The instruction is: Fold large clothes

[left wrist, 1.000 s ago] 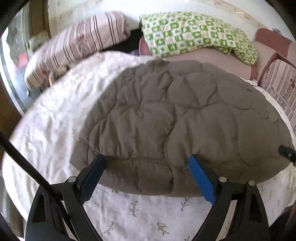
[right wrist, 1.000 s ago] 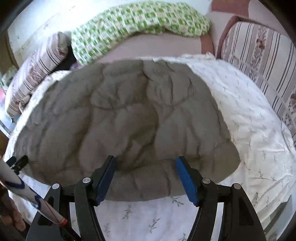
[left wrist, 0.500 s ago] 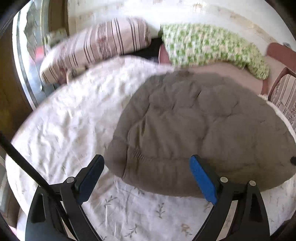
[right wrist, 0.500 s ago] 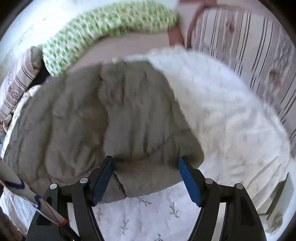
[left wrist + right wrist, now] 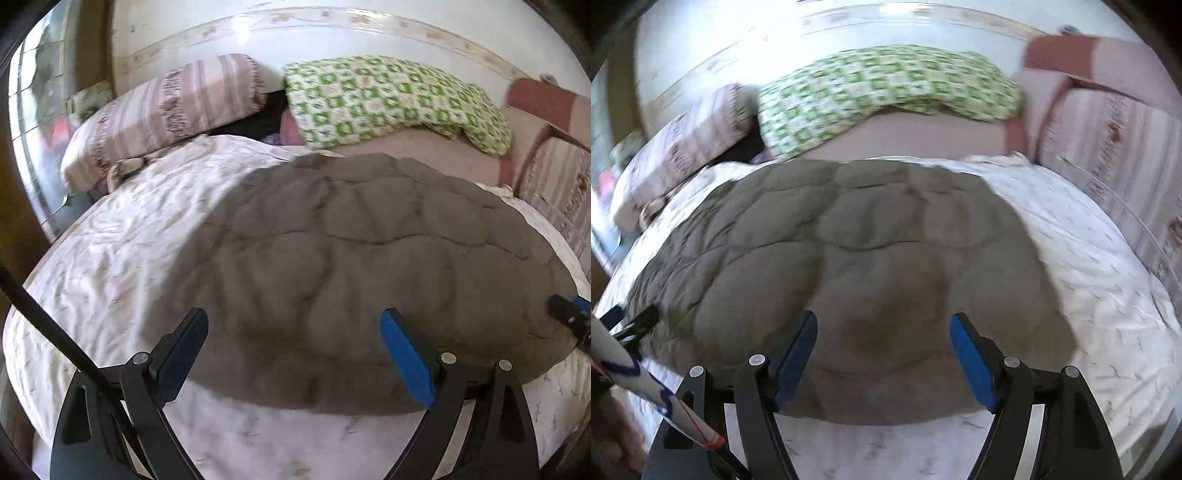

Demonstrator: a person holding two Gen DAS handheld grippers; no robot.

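Observation:
A grey-brown quilted jacket (image 5: 351, 258) lies spread flat on a white flowered bed sheet (image 5: 110, 240), its rounded hem towards me. My left gripper (image 5: 293, 321) hovers open over the near left part of the hem, with nothing pinched between its blue pads. The right gripper (image 5: 883, 319) hangs open over the near right part of the same jacket (image 5: 868, 240), its pads clear of the cloth. Each gripper's tip shows at the edge of the other's view, the right one at the far right of the left wrist view.
A striped pillow (image 5: 166, 110) and a green checked blanket (image 5: 388, 99) lie at the head of the bed. A striped cushion (image 5: 1108, 147) stands along the right side. A black cable (image 5: 55, 332) crosses the lower left. Bare sheet (image 5: 1089, 277) flanks the jacket.
Both grippers swung outward to the jacket's corners, then came back towards its middle. The jacket has not shifted. The right jaws stand slightly wider than a second ago.

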